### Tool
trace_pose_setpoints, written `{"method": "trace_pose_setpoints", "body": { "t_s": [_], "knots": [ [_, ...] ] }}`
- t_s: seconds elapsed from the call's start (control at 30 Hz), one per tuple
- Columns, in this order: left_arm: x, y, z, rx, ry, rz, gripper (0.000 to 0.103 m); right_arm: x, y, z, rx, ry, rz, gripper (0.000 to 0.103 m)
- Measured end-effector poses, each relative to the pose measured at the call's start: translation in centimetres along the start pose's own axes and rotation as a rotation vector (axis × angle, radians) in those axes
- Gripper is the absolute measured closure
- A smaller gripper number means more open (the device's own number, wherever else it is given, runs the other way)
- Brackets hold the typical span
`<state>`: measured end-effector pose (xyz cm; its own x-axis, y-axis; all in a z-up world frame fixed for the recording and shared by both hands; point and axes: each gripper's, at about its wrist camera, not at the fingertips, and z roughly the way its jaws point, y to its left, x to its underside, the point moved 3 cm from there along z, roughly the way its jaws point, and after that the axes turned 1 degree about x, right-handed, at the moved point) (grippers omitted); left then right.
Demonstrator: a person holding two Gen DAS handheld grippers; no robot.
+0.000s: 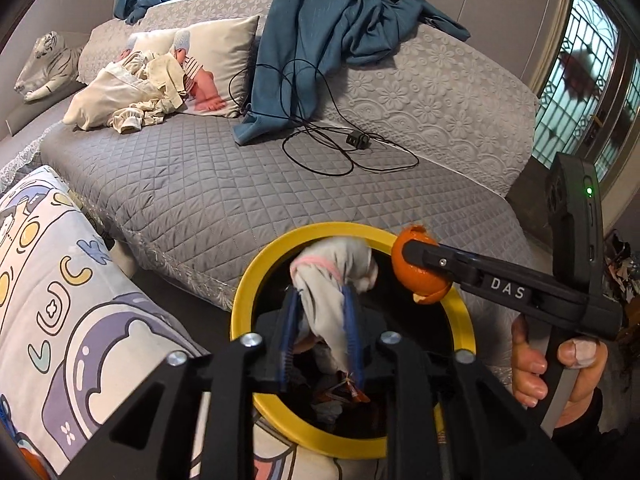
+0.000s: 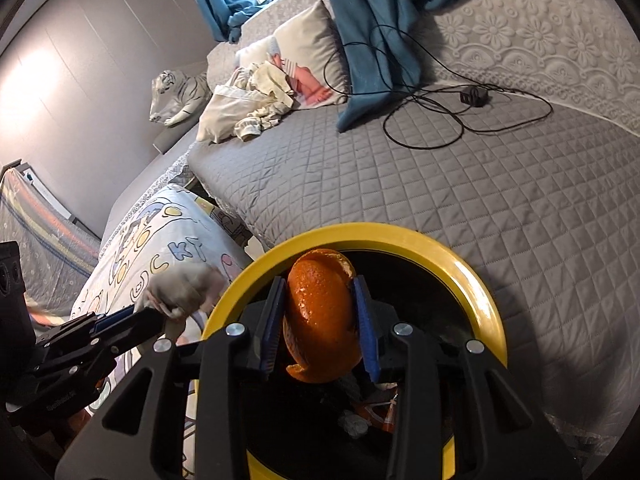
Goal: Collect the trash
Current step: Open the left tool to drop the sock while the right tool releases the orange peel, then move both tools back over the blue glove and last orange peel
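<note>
Both grippers hover over the yellow-rimmed bin (image 1: pixel 466 320): the left gripper (image 1: pixel 322 324) clamps a crumpled tissue (image 1: pixel 336 276), the right gripper (image 2: pixel 320 324) an orange peel (image 2: pixel 320 320), each directly above the opening.

Place: a home living room.
Landmark: a grey quilted sofa (image 1: pixel 280 184).
On it: a printed pillow (image 1: pixel 216 60), a charger cable (image 1: pixel 320 148).
Behind it: teal curtains (image 1: pixel 340 20).
</note>
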<state>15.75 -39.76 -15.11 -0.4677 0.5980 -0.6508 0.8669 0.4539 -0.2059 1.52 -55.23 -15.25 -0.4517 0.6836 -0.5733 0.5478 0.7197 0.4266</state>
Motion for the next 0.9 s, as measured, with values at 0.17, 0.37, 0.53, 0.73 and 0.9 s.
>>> {"method": "trace_pose_setpoints", "body": {
  "t_s": [0.17,0.37,0.53,0.73,0.9],
  "knots": [
    [0.0,1.2,-0.7,0.001,-0.031,-0.056,0.048,-0.2,-1.4,-0.7,0.033,-0.028,0.041,0.052],
    [-0.3,4.2,-2.3,-0.059,-0.063,-0.105,0.035,-0.4,-1.6,-1.6,0.031,-0.053,0.044,0.050],
    [0.2,7.7,-4.8,-0.145,-0.090,-0.125,0.028,-0.3,1.5,-2.5,-0.035,-0.087,-0.036,0.046],
    [1.9,13.5,-8.8,-0.245,-0.112,-0.192,0.027,0.1,7.3,-2.3,-0.118,-0.081,-0.156,0.042],
    [3.8,18.1,-11.8,-0.323,-0.127,-0.257,0.027,1.2,13.0,-1.5,-0.185,-0.046,-0.258,0.042]
  ]
}}
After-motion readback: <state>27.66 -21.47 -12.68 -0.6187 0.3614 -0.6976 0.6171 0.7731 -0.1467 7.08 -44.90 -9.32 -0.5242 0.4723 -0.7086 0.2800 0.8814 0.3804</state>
